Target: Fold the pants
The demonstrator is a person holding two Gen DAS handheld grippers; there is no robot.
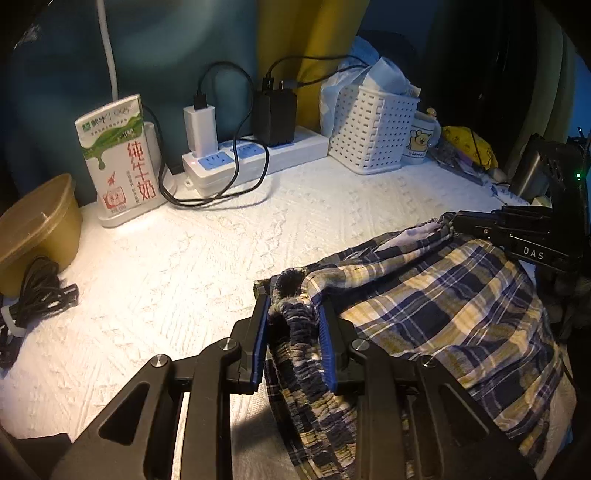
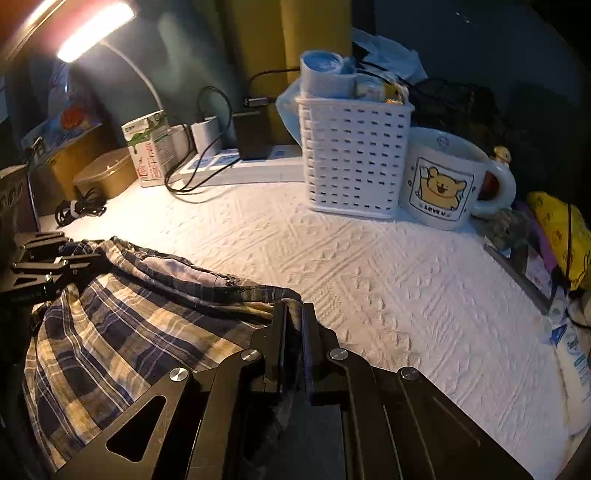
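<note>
The plaid pants (image 1: 443, 295) lie bunched on the white textured cloth (image 1: 184, 277), toward five o'clock of the desk as the left wrist camera sees it. The left gripper (image 1: 293, 328) is clamped on a thick wad of the elastic waistband (image 1: 299, 332), its blue pads pressing from both sides. The right gripper (image 2: 293, 332) is pinched nearly flat on the waistband's other end, only a thin edge of fabric between its fingers.

That thin pinch is my worry: if the hands pull apart to stretch the waistband, the edge could slide out on the right and the pants would sag back into a heap. The left hold is bulkier, so a gathered fold could work loose there too. Swinging the cloth toward twelve o'clock risks sweeping the loose black cable (image 1: 221, 184) or tipping the milk carton (image 1: 118, 158), which stands narrow at about ten o'clock. The bear mug (image 2: 443, 181) sits close at one o'clock of the right gripper and could be knocked by a wide lift.

Counting: one pair of pants, two grippers, one milk carton, one power strip (image 1: 258, 155) with two chargers plugged in, one white basket (image 2: 351, 162), one mug, one tan tub (image 1: 37, 229), one lamp (image 2: 96, 29), one coiled cord bundle (image 1: 37, 295).
</note>
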